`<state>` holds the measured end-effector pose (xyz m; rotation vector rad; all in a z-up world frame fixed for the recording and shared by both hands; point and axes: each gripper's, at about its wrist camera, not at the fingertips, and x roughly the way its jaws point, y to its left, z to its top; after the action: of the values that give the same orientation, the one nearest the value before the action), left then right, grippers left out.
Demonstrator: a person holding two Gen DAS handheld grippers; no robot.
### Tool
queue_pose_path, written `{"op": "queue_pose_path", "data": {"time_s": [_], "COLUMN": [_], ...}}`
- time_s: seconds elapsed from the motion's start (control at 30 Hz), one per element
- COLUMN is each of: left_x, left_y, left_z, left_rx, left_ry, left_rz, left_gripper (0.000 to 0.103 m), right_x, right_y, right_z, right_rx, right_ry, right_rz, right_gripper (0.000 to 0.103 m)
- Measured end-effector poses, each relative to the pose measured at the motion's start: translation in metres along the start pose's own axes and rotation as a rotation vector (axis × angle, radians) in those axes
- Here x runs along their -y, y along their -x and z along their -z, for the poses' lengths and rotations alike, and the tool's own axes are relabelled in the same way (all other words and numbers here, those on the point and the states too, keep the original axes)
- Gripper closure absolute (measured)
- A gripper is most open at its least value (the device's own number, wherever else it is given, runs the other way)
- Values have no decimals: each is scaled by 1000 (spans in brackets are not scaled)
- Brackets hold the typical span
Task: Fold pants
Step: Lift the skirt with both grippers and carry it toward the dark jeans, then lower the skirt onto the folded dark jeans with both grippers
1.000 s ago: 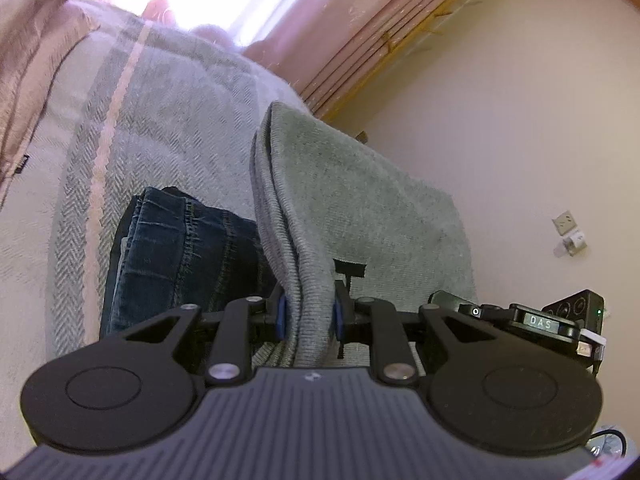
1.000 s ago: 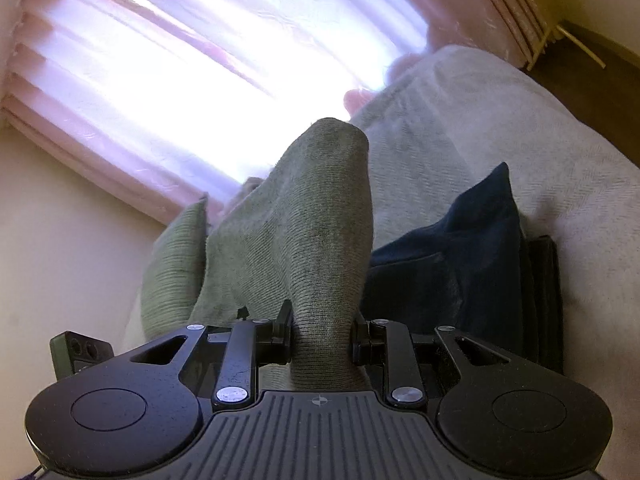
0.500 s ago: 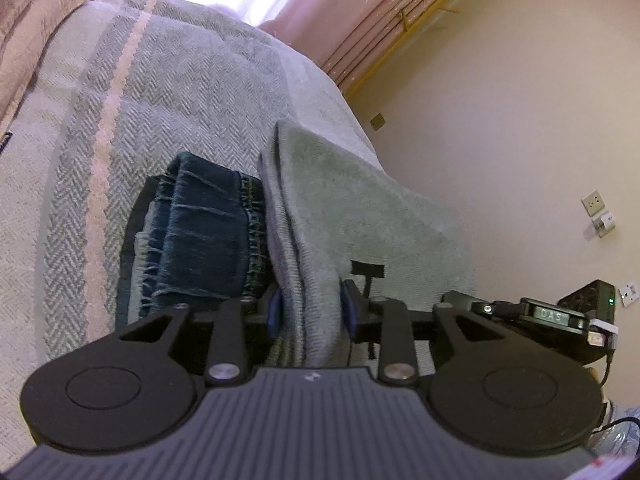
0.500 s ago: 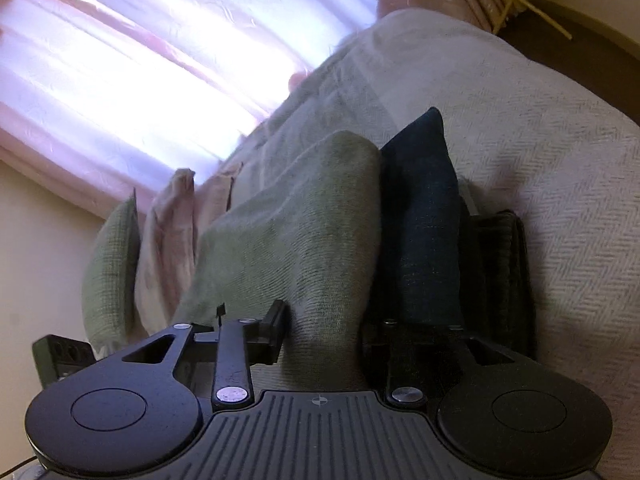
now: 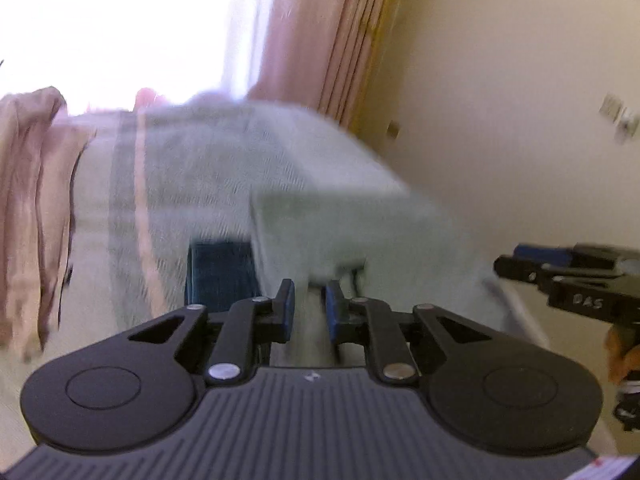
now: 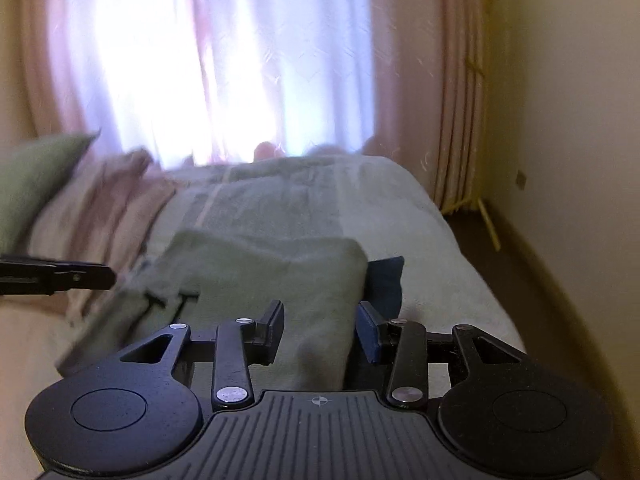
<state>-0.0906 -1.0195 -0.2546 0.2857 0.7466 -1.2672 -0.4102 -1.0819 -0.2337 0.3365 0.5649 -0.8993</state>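
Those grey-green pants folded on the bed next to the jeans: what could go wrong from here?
The left tool is closing with an edge of the grey-green pants between its pads; if it pulls away, the fold could drag open. The right tool is opening over the cloth, so that side may slump. The pants lie against the folded jeans, which might get nudged out of place.

A bed is covered by a grey herringbone blanket (image 6: 304,200) with a pale stripe. A pink cloth (image 5: 36,200) is heaped along its left side, beside a green pillow (image 6: 32,176). Pink curtains (image 6: 456,80) are hung before a bright window. Wall sockets (image 5: 618,116) appear blurred.
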Motion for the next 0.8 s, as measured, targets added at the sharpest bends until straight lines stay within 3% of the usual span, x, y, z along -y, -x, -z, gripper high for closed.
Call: {"op": "queue_pose_path", "data": {"time_s": [0.23, 0.3, 0.4, 0.47, 0.53, 0.67, 0.8], "left_x": [-11, -12, -19, -21, -21, 2, 24], "left_y": [-31, -29, -20, -7, -2, -28, -74], "left_z": [37, 39, 29, 16, -3, -43, -56], "left_rx": [-41, -30, -34, 9, 48, 83, 53], "left_ry": [14, 24, 76, 73, 79, 29, -26], "left_rz": [-66, -71, -55, -84, -71, -58, -67], "left_gripper": [97, 97, 98, 98, 98, 97, 94], "right_x": [-5, -8, 7, 21, 26, 9, -16], "right_y": [-36, -38, -33, -21, -16, -46, -91], "right_z": [49, 44, 21, 4, -16, -45, -39], "right_rx": [-79, -98, -182, -139, -53, 17, 18], "right_ry": [83, 99, -14, -95, -91, -6, 136], "right_rz": [43, 52, 15, 31, 47, 33, 58], "right_gripper": [68, 68, 68, 68, 68, 68, 68]}}
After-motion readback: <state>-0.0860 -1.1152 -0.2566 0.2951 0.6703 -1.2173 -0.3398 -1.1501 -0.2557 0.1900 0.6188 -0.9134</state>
